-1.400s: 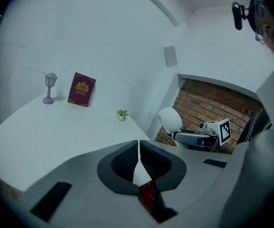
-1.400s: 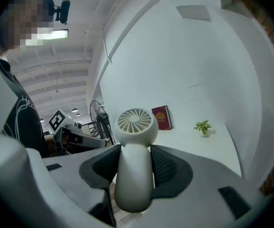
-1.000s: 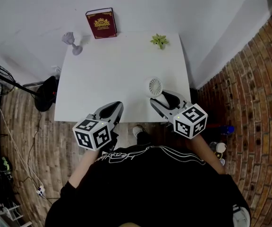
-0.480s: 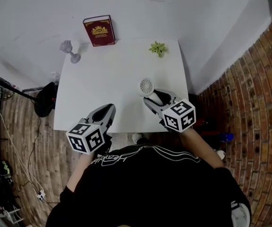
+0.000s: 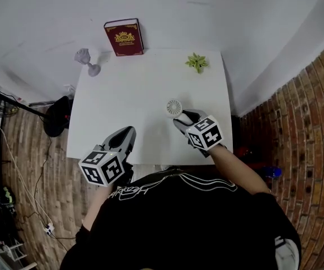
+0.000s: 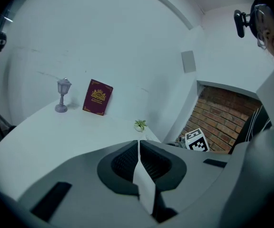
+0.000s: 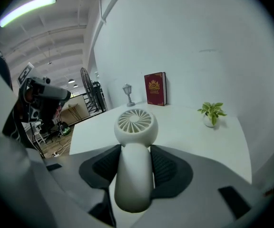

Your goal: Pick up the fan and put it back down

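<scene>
Right hand-held gripper [image 7: 136, 159] clamps the fan [image 7: 135, 121] by its handle, head ahead, for controlled set-down; left hand-held gripper [image 6: 138, 144] closed, empty.

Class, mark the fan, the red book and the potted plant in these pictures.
fan [image 7: 135, 122], right gripper view, on its round grille.
red book [image 5: 124, 37], head view, on its front cover.
potted plant [image 5: 196, 62], head view, on its leaves.

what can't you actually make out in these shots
Fan's handle, head view: mostly hidden inside the right tool.
Whether the fan touches the table: right gripper view, the tool's body covers what's beneath.
Book's cover print: too small in every view.
Table's near edge, head view: partly behind the left tool.
</scene>
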